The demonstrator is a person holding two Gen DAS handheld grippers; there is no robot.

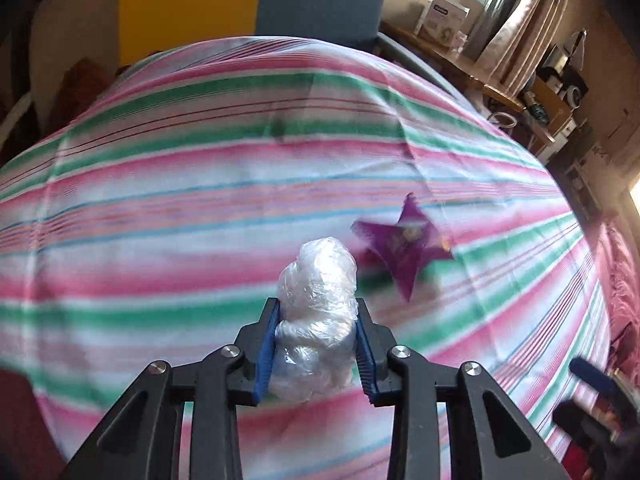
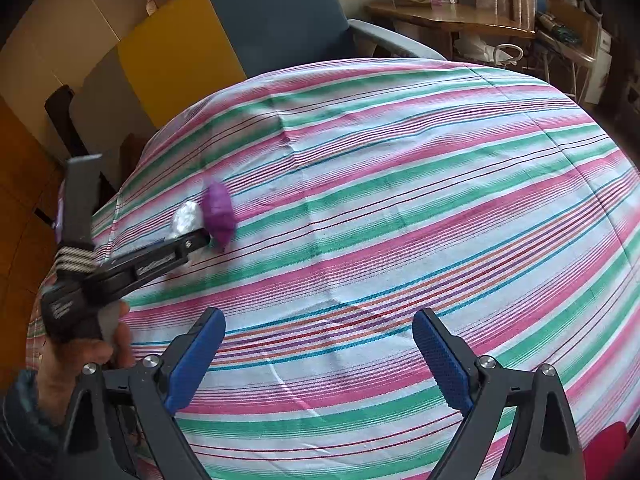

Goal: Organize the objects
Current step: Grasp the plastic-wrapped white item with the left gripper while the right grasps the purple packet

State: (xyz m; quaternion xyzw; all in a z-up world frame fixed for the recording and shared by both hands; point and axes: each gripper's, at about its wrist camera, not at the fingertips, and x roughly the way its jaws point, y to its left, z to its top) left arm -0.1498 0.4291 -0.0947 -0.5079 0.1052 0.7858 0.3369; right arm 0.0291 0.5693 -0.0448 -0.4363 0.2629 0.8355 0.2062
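Left tongs [image 1: 316, 344] are pinching a crinkly wad [image 1: 316, 300]; slippery film risks squirting out. Right tongs [image 2: 316, 356] are hanging spread, empty.

Home, lived-in room. Bench under striped pink-green-white cloth [image 2: 360, 200] fills frame centre. Blue armchair [image 2: 276, 16] upper centre, yellow panel [image 2: 176, 44] upper left. Wooden side table [image 2: 448, 20] with boxes, curtains [image 1: 516, 28], cluttered shelves upper right.

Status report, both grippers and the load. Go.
Left gripper shut on clear plastic bundle. Right gripper open, empty, over striped cloth. Purple wrapper beside bundle. Nothing else in the way.
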